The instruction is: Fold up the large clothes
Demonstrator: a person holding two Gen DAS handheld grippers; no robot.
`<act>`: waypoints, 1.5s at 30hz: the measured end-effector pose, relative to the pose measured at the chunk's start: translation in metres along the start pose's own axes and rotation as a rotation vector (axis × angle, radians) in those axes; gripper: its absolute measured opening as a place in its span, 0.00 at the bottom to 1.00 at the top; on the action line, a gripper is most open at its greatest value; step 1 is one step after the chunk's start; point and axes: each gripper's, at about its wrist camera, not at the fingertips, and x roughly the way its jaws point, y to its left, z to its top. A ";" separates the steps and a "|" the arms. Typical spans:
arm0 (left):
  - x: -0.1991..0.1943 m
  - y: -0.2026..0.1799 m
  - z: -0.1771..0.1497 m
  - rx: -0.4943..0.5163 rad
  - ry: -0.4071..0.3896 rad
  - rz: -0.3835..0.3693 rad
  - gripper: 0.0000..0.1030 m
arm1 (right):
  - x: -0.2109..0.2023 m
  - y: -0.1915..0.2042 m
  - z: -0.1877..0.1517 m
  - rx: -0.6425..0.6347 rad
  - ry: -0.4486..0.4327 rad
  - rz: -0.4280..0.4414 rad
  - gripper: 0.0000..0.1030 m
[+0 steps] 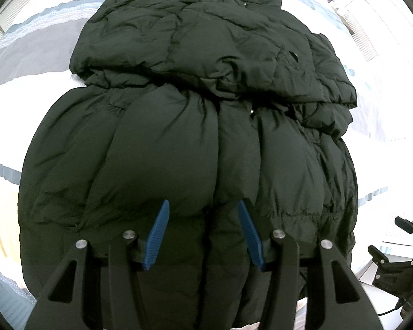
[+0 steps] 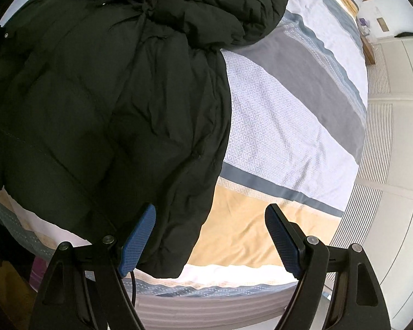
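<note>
Left wrist view: the dark puffer jacket (image 1: 190, 126) lies on the striped bedspread (image 1: 27, 55), collar at the far end, sleeves folded across the chest. The left gripper (image 1: 203, 233) points down at the near hem, jaws about half open. Padding bulges between the blue pads (image 1: 158, 236); whether they pinch it cannot be told. The other gripper's body shows at the near right edge.

Right wrist view: the right gripper (image 2: 214, 239) hovers over the jacket's (image 2: 102, 90) near right corner, jaws wide, holding nothing. The left pad (image 2: 137, 242) overlaps the fabric edge; the right pad is over the bare bedspread (image 2: 275, 126).

Risk: slippery, springy padding may slide out of a shallow pinch. Uneven lifting may undo the folded sleeves.
</note>
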 end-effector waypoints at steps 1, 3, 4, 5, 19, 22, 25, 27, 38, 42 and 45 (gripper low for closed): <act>0.000 0.000 0.000 0.000 -0.001 0.000 0.49 | 0.000 0.000 0.000 0.000 -0.001 0.002 0.78; 0.000 0.000 0.000 0.000 -0.001 0.000 0.49 | 0.000 0.002 0.001 -0.002 -0.004 0.006 0.78; 0.000 0.000 0.000 0.000 -0.001 0.000 0.49 | 0.000 0.002 0.000 -0.003 -0.006 0.008 0.78; 0.000 0.000 0.000 -0.001 -0.003 0.000 0.49 | 0.000 0.002 0.000 -0.004 -0.007 0.010 0.78; -0.003 0.011 0.001 -0.011 -0.005 0.002 0.49 | -0.005 0.011 0.011 -0.015 -0.029 0.020 0.78; -0.002 0.014 0.002 -0.014 -0.004 0.003 0.49 | -0.007 0.013 0.014 -0.017 -0.030 0.022 0.78; -0.002 0.017 0.003 -0.019 -0.001 0.002 0.49 | -0.007 0.015 0.016 -0.022 -0.030 0.021 0.78; -0.001 0.017 0.003 -0.020 -0.002 0.001 0.49 | -0.007 0.016 0.018 -0.026 -0.028 0.020 0.78; -0.001 0.019 0.004 -0.018 -0.001 0.001 0.49 | -0.006 0.017 0.021 -0.030 -0.020 0.016 0.78; 0.000 0.020 0.004 -0.015 -0.002 -0.002 0.49 | -0.005 0.017 0.021 -0.029 -0.015 0.013 0.78; 0.001 0.019 0.002 -0.012 -0.001 -0.003 0.49 | -0.005 0.017 0.021 -0.028 -0.014 0.009 0.78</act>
